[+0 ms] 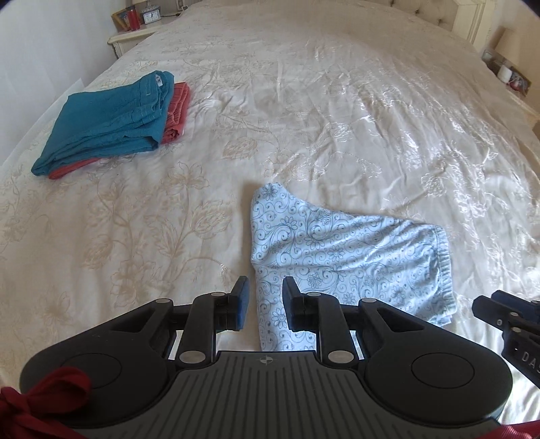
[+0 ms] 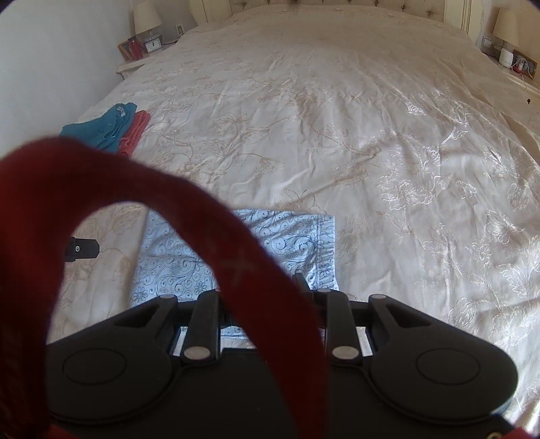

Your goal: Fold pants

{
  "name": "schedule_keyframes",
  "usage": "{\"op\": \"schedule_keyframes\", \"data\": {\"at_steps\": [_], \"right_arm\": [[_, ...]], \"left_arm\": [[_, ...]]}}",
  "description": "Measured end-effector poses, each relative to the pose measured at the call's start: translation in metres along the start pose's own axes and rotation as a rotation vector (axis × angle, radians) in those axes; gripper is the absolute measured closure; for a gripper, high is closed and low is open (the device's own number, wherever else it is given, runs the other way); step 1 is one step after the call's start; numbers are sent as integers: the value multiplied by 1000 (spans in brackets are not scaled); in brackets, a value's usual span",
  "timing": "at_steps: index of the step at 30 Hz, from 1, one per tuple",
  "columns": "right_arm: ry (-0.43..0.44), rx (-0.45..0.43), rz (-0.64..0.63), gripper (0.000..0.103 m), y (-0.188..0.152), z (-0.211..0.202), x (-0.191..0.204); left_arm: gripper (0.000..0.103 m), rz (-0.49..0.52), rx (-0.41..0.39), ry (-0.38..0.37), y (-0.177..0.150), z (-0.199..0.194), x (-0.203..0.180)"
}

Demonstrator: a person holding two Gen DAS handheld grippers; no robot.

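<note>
— While the wide bed with its cream, flower-embroidered satin cover (image 1: 303,101) fills both views, what lies on it?

— Two things, well apart. Far to the left sits a folded teal pair of trousers (image 1: 108,121), stacked on a folded coral-red garment (image 1: 175,111). Near the front edge lies the pale blue, swirl-printed cotton pants (image 1: 337,250), folded flat, waistband to the right.

— And around the bed?

— A cream nightstand (image 1: 131,37) with a red cup (image 1: 134,18) and small clock (image 1: 151,17) at the far left corner.

— Does anything block the view?

— A thick dark red fabric loop (image 2: 209,216) arches across the right wrist camera and hides that gripper's left finger.

— The grippers?

— The left gripper (image 1: 266,297) hangs above the pants' near edge, jaws partly apart, nothing pinched between them. The right gripper (image 2: 270,297) — its jaws are opening — is over the pants too; I cannot tell whether cloth sits between them.
</note>
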State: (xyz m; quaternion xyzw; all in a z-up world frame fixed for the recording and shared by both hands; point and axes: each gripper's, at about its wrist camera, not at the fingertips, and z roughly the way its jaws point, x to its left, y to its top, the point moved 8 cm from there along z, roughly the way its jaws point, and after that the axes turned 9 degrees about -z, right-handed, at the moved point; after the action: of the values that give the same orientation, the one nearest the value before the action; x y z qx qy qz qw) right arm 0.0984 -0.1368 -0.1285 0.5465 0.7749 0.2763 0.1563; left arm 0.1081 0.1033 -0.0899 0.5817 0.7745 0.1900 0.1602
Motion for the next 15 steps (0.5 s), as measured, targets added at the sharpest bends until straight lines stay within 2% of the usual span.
{"op": "schedule_keyframes", "data": {"at_steps": [5,8,11,15], "right_arm": [[-43,9,26,66,-9,-28,8],[-77,45,38,65,-16,-40,12],[-54,24,53,65,-21,-55,19],[-61,-3,35,65,-23,-73,31]], "left_arm": [[81,53,-64,74,-14,-32,-4],[81,49,-50,41,-23,-45,-8],[81,19,-17,26,-34,-55,-7],[81,2,-16,-8,-42,-69,-7]]}}
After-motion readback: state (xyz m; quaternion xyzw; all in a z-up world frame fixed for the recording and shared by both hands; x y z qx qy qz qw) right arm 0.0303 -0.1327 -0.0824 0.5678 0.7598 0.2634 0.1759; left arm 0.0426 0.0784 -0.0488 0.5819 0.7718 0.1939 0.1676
